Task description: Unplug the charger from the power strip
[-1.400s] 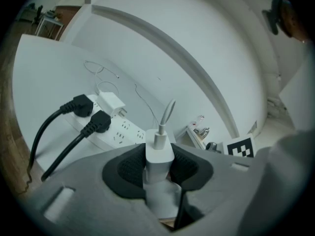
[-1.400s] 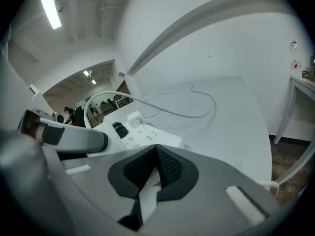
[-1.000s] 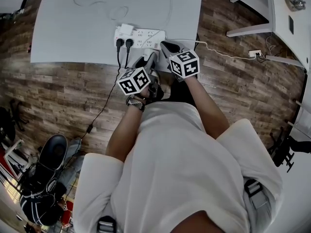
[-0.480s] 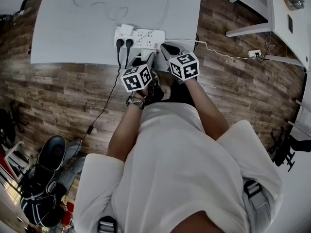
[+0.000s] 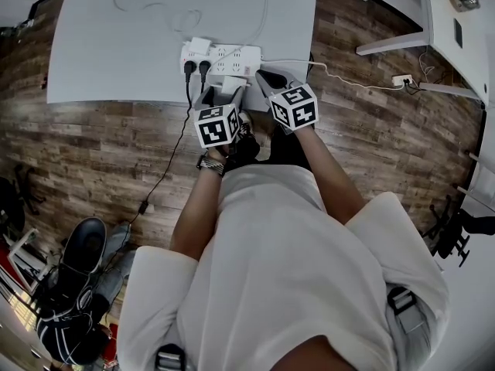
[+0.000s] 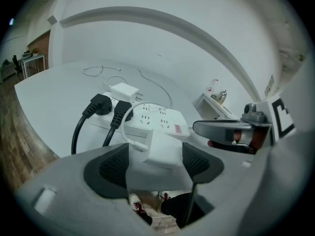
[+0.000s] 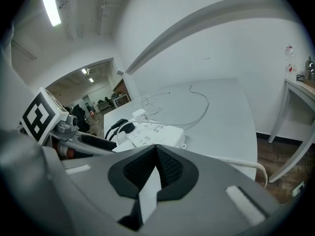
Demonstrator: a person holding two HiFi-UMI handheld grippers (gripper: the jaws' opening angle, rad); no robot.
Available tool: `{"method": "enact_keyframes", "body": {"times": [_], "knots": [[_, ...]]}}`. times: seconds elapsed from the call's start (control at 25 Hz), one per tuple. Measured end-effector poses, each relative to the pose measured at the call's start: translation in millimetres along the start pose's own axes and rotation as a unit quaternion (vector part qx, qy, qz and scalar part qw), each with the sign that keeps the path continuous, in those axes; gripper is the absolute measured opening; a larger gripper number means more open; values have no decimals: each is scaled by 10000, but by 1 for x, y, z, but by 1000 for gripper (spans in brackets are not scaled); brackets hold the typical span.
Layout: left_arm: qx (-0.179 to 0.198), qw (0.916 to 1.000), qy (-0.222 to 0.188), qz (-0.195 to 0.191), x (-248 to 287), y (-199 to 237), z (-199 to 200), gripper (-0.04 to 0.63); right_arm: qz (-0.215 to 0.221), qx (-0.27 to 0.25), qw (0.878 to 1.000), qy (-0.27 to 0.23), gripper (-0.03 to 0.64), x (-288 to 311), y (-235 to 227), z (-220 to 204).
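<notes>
Black plugs: two are seated at the strip's left end. They are not your concern, so stay off them.
Left gripper: its jaws are opening. The pads stand either side of the charger and no longer clamp it.
Charger: it lies on the table just in front of the power strip. It looks free of the sockets, with its thin cable plugged into its left face.
Step in hand: by my reading you are letting go after the pull. Let both pads come clear of the charger's sides, then draw straight back, so neither pad nor cable drags it toward the table edge nearby.
Right gripper: its jaws are clenched together on nothing, beside the strip's right end. I cannot tell whether it touches the strip.
Left gripper view only: it shows the charger off the strip, and where the cable joins it.
Head view only: it shows how near the table edge all this sits. The marker cube covers the left pads there.
Right gripper view only: it shows its pads meeting, empty.
</notes>
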State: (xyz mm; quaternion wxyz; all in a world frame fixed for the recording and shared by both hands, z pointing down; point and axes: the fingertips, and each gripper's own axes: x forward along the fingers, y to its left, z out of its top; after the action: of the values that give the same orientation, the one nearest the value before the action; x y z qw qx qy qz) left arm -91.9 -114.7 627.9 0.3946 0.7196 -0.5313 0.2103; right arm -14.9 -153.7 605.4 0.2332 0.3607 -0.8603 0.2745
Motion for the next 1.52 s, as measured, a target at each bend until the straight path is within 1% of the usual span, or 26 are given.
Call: {"method": "enact_keyframes", "body": {"times": [0.2, 0.28, 0.44, 0.56, 0.64, 0.72, 0.88, 1.08, 1.2, 1.32, 1.44, 1.52], "knots": [[136, 9998, -163, -28, -19, -4, 5, 342, -160, 59, 9998, -114, 3, -15, 1, 7], [286, 9991, -304, -14, -28, -6, 10, 342, -203, 44, 9995, -222, 3, -23, 5, 12], [617, 9950, -781, 47, -49, -9, 32, 332, -306, -141, 9980, -541, 3, -46, 11, 34], [893, 9885, -1212, 97, -71, -14, 58, 298, -347, -343, 9949, -880, 3, -70, 15, 62], [1049, 9814, -1598, 149, -93, -22, 76, 288, -370, -473, 9916, -1141, 3, -93, 21, 79], [1139, 9734, -1977, 187, -118, -34, 90, 254, -394, -620, 9876, -1385, 3, -117, 28, 92], [1369, 9549, -2623, 255, -168, -64, 109, 133, -402, -907, 9785, -1806, 3, -167, 44, 110], [1924, 9262, -3212, 440, -222, -105, 114, 5, -329, -1354, 9672, -2126, 2, -229, 70, 120], [2226, 9107, -3438, 536, -248, -121, 116, 5, -340, -1518, 9583, -2397, 2, -260, 85, 131], [2386, 9009, -3573, 608, -271, -133, 113, 5, -373, -1663, 9526, -2519, 2, -281, 98, 136], [2597, 8894, -3711, 624, -288, -144, 119, 5, -428, -1802, 9472, -2617, 1, -293, 108, 142], [2671, 8856, -3748, 629, -294, -147, 122, 5, -440, -1869, 9440, -2683, 0, -298, 115, 145]]}}
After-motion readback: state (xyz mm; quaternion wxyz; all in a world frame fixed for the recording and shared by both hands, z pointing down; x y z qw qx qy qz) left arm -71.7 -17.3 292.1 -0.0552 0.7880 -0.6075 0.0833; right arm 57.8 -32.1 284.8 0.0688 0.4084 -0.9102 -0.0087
